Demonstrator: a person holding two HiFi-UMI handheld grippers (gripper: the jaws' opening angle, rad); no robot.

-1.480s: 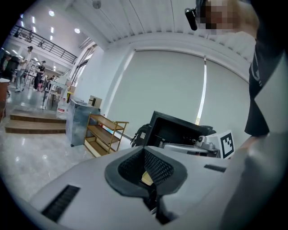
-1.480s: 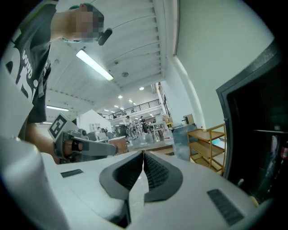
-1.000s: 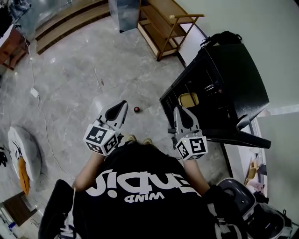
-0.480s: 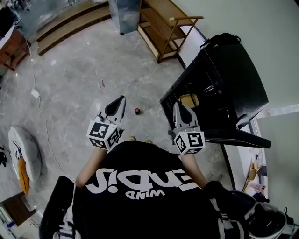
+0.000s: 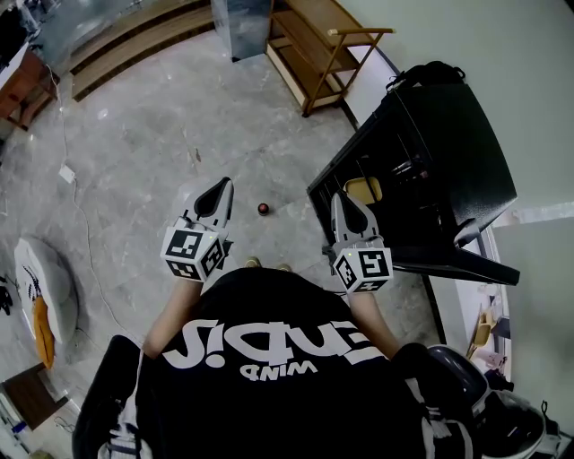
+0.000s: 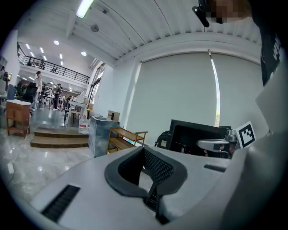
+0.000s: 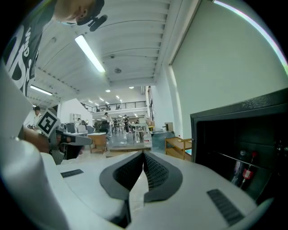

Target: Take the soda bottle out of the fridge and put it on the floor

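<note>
A black fridge (image 5: 448,143) stands to the right with its door (image 5: 457,262) swung open. In the right gripper view its dark inside (image 7: 234,152) holds a soda bottle (image 7: 247,173) with a red cap, upright on a shelf beside another bottle. My right gripper (image 5: 342,199) (image 7: 144,155) is shut and empty, level, just in front of the open fridge. Out over the floor to its left, my left gripper (image 5: 218,186) (image 6: 144,150) is also shut and empty. A small dark-red round object (image 5: 263,209) lies on the floor between them.
A wooden shelf rack (image 5: 309,54) and a grey metal bin (image 5: 240,22) stand at the far wall, beside low steps (image 5: 126,45). A cable (image 5: 72,197) runs over the marble floor. A white object (image 5: 40,287) lies at the left, a black bag (image 5: 430,72) tops the fridge.
My left gripper has drifted a little to the left and further from my body. The right gripper has stayed where it was, and both remain shut.
</note>
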